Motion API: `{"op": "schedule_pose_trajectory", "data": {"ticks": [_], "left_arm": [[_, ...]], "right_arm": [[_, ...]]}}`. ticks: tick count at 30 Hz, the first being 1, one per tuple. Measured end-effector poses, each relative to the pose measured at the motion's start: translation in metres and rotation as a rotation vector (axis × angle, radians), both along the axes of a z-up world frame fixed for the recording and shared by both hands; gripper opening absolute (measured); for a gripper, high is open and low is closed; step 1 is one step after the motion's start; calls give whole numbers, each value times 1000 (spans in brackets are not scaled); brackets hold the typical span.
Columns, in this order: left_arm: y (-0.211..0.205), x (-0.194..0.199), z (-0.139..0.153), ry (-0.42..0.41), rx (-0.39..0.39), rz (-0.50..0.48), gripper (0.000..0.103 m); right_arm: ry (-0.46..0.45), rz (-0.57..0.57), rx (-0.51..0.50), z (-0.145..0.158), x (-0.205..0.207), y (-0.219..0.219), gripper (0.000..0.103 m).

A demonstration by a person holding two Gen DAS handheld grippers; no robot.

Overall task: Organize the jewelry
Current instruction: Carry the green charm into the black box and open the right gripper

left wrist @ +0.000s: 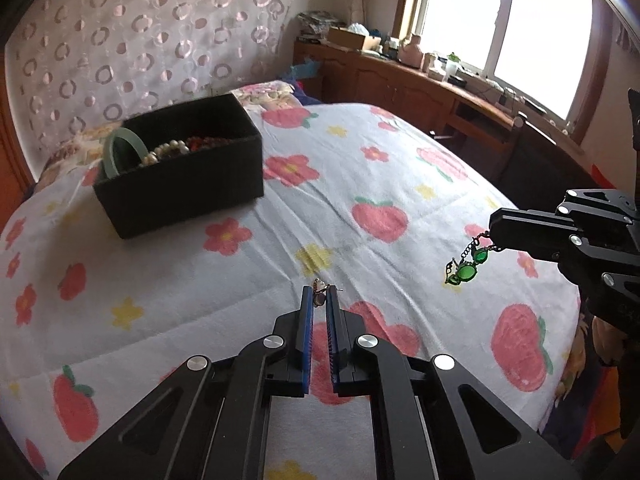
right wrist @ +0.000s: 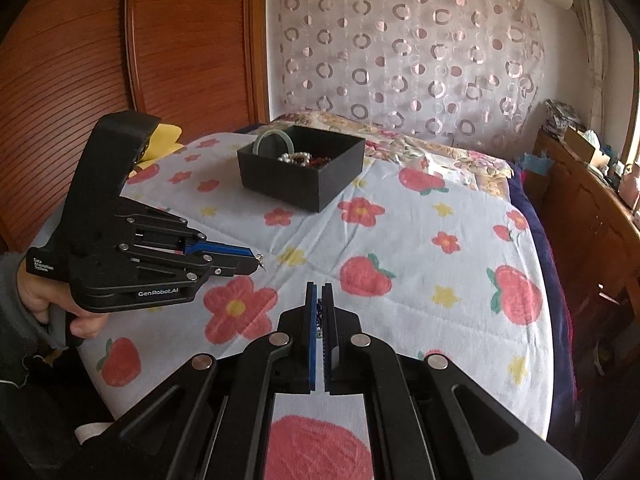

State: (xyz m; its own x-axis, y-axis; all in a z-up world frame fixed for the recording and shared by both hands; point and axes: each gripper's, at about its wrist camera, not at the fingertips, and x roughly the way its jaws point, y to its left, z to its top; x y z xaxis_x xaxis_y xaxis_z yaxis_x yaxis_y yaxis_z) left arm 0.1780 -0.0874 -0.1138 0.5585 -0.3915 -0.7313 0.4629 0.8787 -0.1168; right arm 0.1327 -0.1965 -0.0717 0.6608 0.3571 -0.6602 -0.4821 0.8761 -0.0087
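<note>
On a bed covered in a white quilt printed with strawberries and flowers, a black box sits toward the headboard, well apart from both grippers. Inside it lie a pale green bangle, a string of pearls and dark red beads.

The left gripper hovers above the quilt, its jaws nearly closed on a small earring — only a pale bit and a thin pin show between the blue pads. The right gripper is off to the right, jaws pressed together on a green-stoned chain that dangles free in the air.

Both pieces seem picked up and not yet stowed. The next move probably calls for carrying each over the box's open top and opening the jaws there, one hand at a time, so the loose chain does not catch the rim.
</note>
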Motion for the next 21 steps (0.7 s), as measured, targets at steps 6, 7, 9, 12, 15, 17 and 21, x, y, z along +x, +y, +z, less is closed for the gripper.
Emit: {"op": "schedule_pose_trajectory", "data": {"ticks": [6,7,9,12,15,17,21], "left_arm": [[18,10,19,-40,-19,45,6],[22,14,23,-48,-22,58,6],[29,22,29,-58,-24,76,6],[40,39,41,-83,-24,111,6],[49,55,50,-104,-21,137,6],[53,67,55,-111,-23,151,6],[60,89,59,-111,-25,171,6]], "right_arm": [[-36,17,3,16,13,10,3],[-45,20,5,20,17,13,3],[-59,28,15,27,27,18,3],[-82,39,22,39,46,28,3],[-95,48,32,46,66,39,3],[-95,57,42,49,81,46,3],[-78,74,64,50,112,59,3]]}}
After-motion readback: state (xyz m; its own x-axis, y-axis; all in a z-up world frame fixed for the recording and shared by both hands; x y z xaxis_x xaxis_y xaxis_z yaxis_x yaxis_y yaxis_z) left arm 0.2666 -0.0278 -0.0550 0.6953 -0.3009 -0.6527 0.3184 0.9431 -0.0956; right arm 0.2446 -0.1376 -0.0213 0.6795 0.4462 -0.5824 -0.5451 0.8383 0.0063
